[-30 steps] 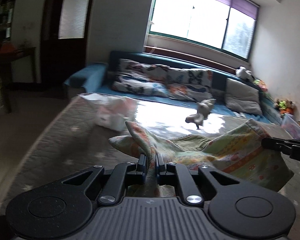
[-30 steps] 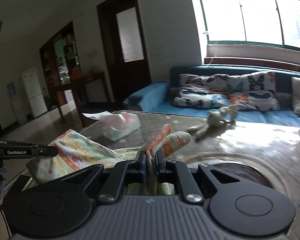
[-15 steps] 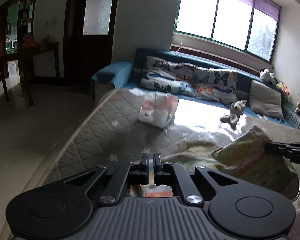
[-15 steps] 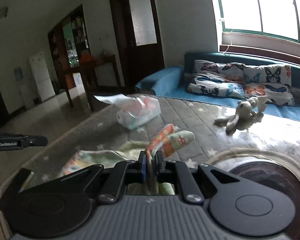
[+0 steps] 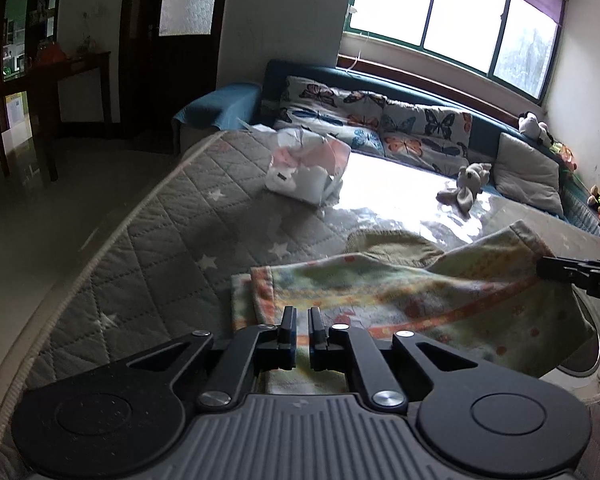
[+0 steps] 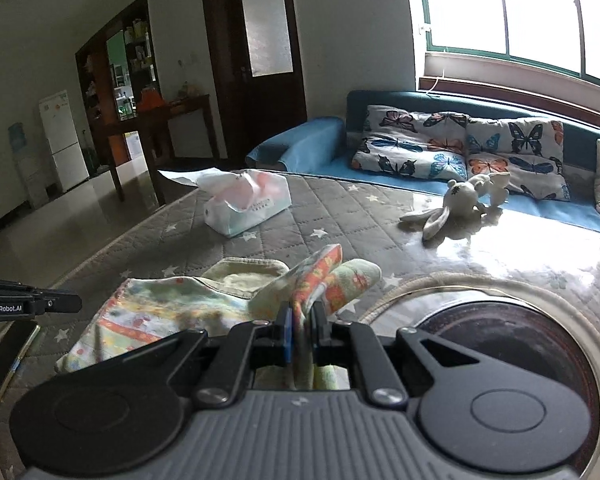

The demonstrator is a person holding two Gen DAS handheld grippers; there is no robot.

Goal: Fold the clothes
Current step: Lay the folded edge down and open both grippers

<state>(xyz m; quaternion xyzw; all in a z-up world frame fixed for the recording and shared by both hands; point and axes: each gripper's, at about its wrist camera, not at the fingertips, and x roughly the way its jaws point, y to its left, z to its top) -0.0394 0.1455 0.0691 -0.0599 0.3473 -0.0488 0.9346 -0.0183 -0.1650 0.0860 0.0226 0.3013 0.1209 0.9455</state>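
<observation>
We held the pastel patterned cotton garment point(image 5: 400, 296) on the grey quilted star-print mattress point(image 5: 172, 248). Our right gripper point(image 6: 301, 330) pinched its bunched edge to carry the fold; our left gripper point(image 5: 302, 330) had fingers narrow with a slight gap, seemingly empty.

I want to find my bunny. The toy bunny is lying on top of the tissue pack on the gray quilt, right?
Not quite. In the right wrist view the toy bunny lies on the gray quilt itself, well apart from the tissue pack, over toward the butterfly cushions. The tissue pack has nothing on top.
</observation>
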